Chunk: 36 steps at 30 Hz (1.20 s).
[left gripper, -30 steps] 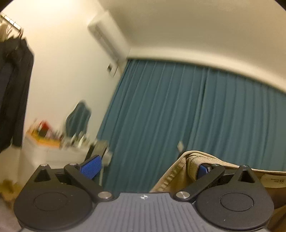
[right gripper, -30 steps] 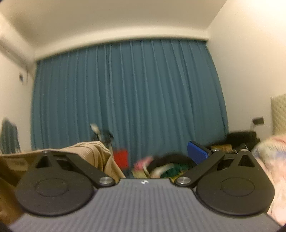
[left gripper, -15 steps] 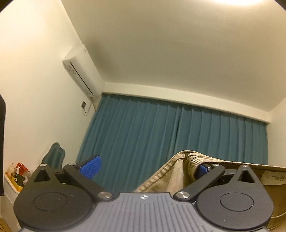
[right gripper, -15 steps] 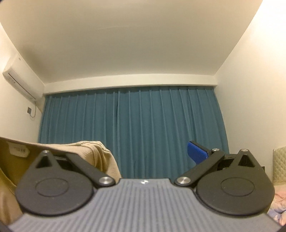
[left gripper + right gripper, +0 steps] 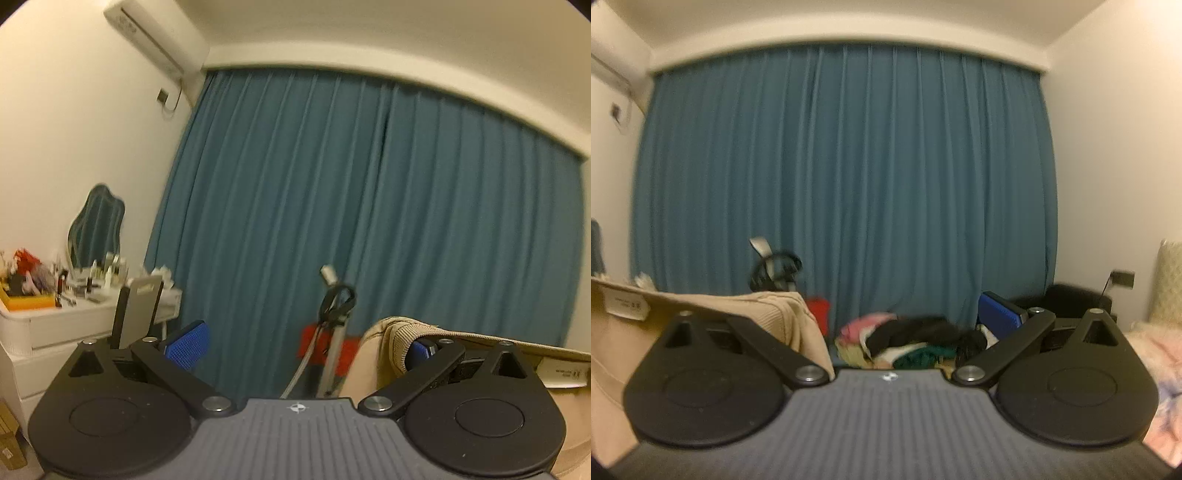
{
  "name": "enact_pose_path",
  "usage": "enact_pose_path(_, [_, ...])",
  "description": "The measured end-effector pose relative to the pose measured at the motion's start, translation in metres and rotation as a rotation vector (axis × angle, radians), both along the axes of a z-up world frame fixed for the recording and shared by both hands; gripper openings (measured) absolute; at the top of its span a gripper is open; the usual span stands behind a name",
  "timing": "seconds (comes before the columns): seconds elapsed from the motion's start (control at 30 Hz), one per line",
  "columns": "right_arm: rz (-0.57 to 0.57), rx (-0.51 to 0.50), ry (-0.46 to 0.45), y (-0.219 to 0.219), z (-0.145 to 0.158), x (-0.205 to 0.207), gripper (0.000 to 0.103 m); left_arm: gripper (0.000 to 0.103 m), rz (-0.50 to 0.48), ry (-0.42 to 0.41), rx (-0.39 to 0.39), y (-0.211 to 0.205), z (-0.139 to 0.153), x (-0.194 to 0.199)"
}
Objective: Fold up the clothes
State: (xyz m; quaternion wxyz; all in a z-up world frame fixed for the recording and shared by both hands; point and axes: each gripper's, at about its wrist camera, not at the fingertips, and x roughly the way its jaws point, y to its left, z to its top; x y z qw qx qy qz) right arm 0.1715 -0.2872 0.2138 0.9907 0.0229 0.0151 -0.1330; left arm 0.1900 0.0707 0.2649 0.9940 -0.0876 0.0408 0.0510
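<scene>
Hiding one blue pad (image 5: pixel 419 350), tan garment (image 5: pixel 775 314) cut off by frame edges

My right gripper (image 5: pixel 886 325) stands wide apart, a tan garment (image 5: pixel 790 317) draped over its left finger, teal curtain (image 5: pixel 846 177) ahead.

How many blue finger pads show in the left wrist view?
2. One pad bare at left; the other at right, half hidden by the beige garment.
</scene>
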Motion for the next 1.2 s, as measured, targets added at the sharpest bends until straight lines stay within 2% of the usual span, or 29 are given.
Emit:
enact_pose_path(0.1, [-0.008,0.03,0.037,-0.016,-0.048,0.09,0.103,0.103,0.018,0.054,0.006,-0.019,-0.057,0.091])
enact_pose_path(0.2, [-0.015,0.064,0.083,-0.035,-0.108,0.174,0.103,0.103,0.01,0.131,0.006,-0.039,-0.136,0.186])
enact_pose_path(0.27, [-0.02,0.069,0.147,-0.048,-0.162,0.23,0.103,0.103,-0.002,0.203,0.006,-0.05,-0.197,0.241])
enact_pose_path(0.37, [0.003,0.11,0.244,-0.046,-0.249,0.28,0.103,0.103,-0.021,0.33,0.009,-0.064,-0.291,0.309])
enact_pose_path(0.43, [0.019,0.127,0.332,-0.049,-0.302,0.312,0.103,0.103,-0.048,0.428,-0.003,-0.051,-0.342,0.352])
enact_pose_path(0.5, [0.043,0.157,0.416,-0.049,-0.341,0.334,0.103,0.102,-0.12,0.557,-0.061,-0.035,-0.389,0.395])
enact_pose_path(0.57, [0.08,0.205,0.516,-0.055,-0.366,0.351,0.103,0.102,-0.17,0.674,-0.102,-0.009,-0.418,0.435])
enact_pose_path(0.6, [0.101,0.217,0.565,-0.056,-0.375,0.358,0.103,0.103,-0.19,0.711,-0.091,0.0,-0.424,0.446])
enact_pose_path(0.77, [0.229,0.176,0.749,-0.046,-0.377,0.376,0.103,0.103,-0.332,0.804,0.117,-0.012,-0.427,0.455])
enact_pose_path(0.87, [0.273,0.192,0.789,-0.04,-0.367,0.372,0.103,0.103,-0.396,0.816,0.169,-0.023,-0.412,0.446])
enact_pose_path(0.93, [0.296,0.188,0.781,-0.036,-0.356,0.362,0.103,0.103,-0.412,0.795,0.182,-0.028,-0.403,0.434])
enact_pose_path(1.03, [0.298,0.195,0.708,-0.023,-0.342,0.318,0.103,0.103,-0.422,0.74,0.194,-0.027,-0.387,0.403])
enact_pose_path(1.2, [0.296,0.208,0.581,-0.002,-0.318,0.24,0.103,0.103,-0.372,0.578,0.216,-0.022,-0.35,0.303])
